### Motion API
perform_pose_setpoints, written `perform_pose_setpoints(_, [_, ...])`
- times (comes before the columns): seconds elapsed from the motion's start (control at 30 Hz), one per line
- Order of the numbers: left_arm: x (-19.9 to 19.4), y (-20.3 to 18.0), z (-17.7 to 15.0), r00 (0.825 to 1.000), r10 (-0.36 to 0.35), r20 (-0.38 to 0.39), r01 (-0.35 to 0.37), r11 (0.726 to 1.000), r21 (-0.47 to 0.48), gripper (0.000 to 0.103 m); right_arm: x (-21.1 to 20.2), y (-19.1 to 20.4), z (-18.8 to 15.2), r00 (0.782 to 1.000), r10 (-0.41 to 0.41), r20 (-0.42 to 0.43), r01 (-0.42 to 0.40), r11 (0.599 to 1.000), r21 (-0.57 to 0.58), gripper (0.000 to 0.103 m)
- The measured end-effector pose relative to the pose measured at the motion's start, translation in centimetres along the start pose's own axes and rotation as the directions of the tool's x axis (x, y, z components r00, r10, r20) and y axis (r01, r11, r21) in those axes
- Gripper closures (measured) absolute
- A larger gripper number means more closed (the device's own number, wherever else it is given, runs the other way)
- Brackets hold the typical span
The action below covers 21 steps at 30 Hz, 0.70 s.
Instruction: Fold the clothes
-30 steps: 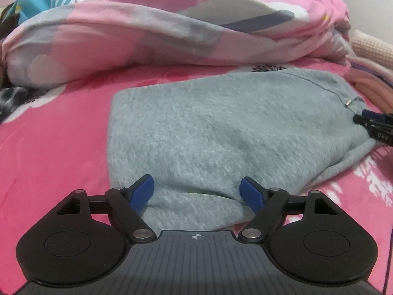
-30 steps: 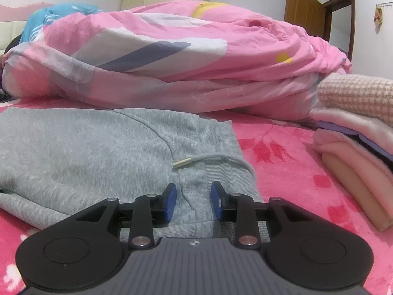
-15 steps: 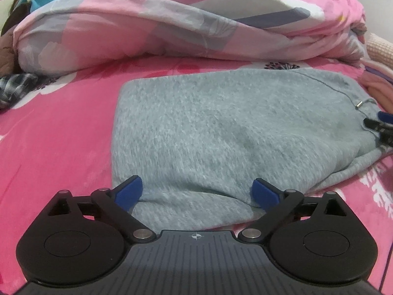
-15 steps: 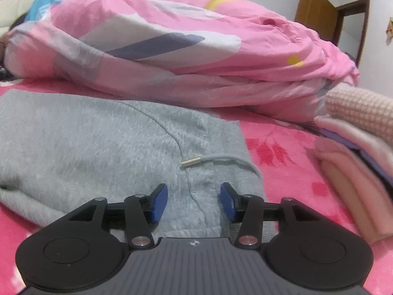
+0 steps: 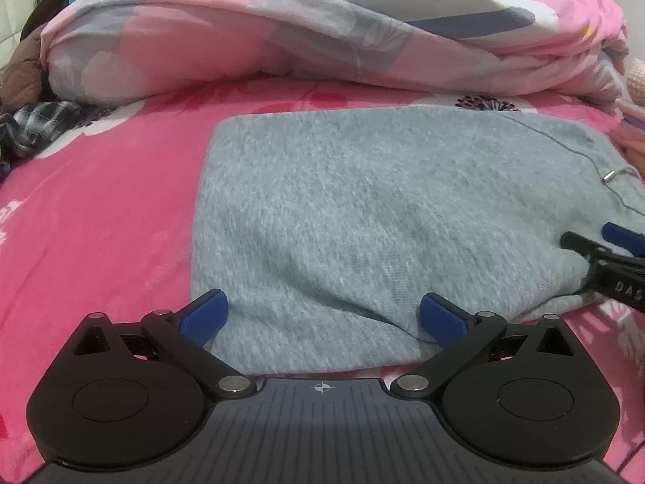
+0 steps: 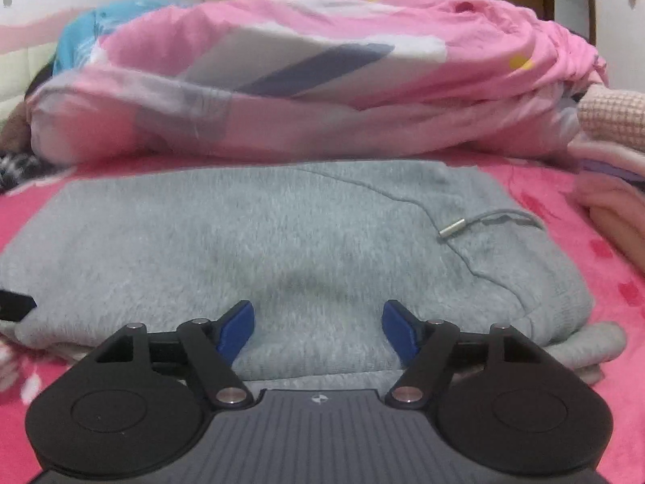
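Grey fleece garment (image 5: 363, 218); right gripper (image 5: 616, 266) marked "DAS".

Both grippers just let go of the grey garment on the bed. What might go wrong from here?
1. The drawstring with its metal tip lies loose on the grey sweatpants; the next pinch may snag it.
2. The near edge is layered and uneven, so the fold may slip apart.
3. The left gripper and right gripper, jaws just opened and empty, sit close together and may collide.

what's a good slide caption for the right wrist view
Right gripper open over folded grey sweatpants on a pink bedsheet, rumpled quilt behind.
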State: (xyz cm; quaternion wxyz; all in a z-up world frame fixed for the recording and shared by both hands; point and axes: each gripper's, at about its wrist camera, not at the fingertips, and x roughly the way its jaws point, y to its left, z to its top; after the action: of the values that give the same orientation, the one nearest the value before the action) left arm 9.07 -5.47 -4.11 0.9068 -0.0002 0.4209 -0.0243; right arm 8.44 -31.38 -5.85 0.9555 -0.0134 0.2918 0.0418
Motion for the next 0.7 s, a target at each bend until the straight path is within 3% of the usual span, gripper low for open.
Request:
perform_pose_setpoints(0.13, [0.01, -0.15, 0.08, 1.000, 0.011, -0.007, -0.011, 1.000, -0.005, 0.000, -0.22, -0.06, -0.09, 1.000, 0.007, -0.005, -0.007, 1.000, 0.011, 0.023])
perform_pose_setpoints(0.33, [0.03, -0.30, 0.01, 1.000, 0.025, -0.007, -0.025, 1.000, -0.008, 0.000, 0.06, -0.41, -0.02, 0.999, 0.043, -0.003, -0.043, 0.999, 0.029, 0.000])
perform_pose_setpoints(0.7, [-0.03, -0.51, -0.03, 0.999, 0.040, -0.007, -0.040, 0.999, -0.015, 0.000, -0.05, -0.66, -0.15, 0.998, 0.063, 0.006, -0.063, 0.997, 0.045, 0.000])
